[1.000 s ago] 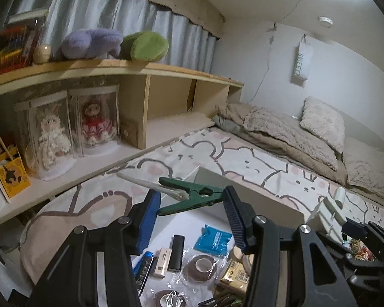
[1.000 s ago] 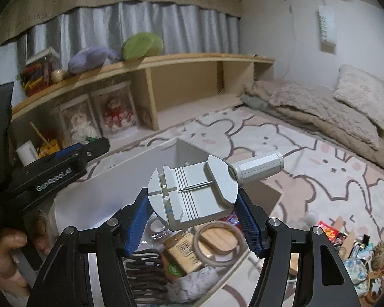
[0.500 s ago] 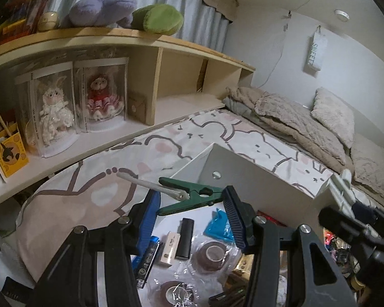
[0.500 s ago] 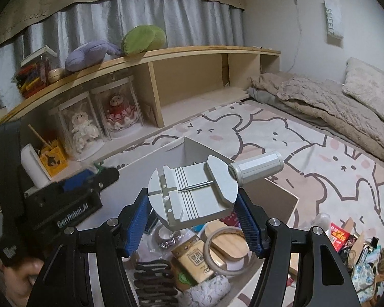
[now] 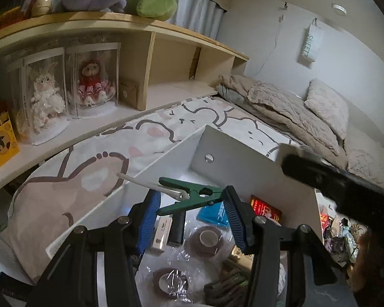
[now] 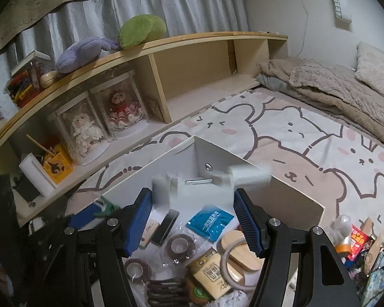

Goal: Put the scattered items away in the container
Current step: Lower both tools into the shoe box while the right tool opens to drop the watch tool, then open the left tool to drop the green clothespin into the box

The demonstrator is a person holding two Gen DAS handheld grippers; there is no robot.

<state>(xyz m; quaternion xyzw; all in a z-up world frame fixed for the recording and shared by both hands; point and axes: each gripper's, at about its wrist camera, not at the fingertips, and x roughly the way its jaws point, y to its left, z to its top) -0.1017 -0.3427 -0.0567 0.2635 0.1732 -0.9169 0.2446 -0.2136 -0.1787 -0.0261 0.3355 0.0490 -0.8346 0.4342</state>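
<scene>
We've got the green clip (image 5: 192,199) pinched in the left gripper (image 5: 190,217), centre frame, over the white box (image 5: 233,153). Stiff, light plastic w/ a spring; hold by the handles.

Right gripper (image 6: 192,220) carries a blurred grey tool (image 6: 210,181) btw its pads, frame centre; grip looks loose, can't tell if it's clamped. Hard, prob heavier.

Only the right view shows loose stuff (image 6: 358,238) lower right.

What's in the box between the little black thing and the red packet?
A blue sachet lies in the white box between the black lighter and the red packet, seen best in the left wrist view.
</scene>
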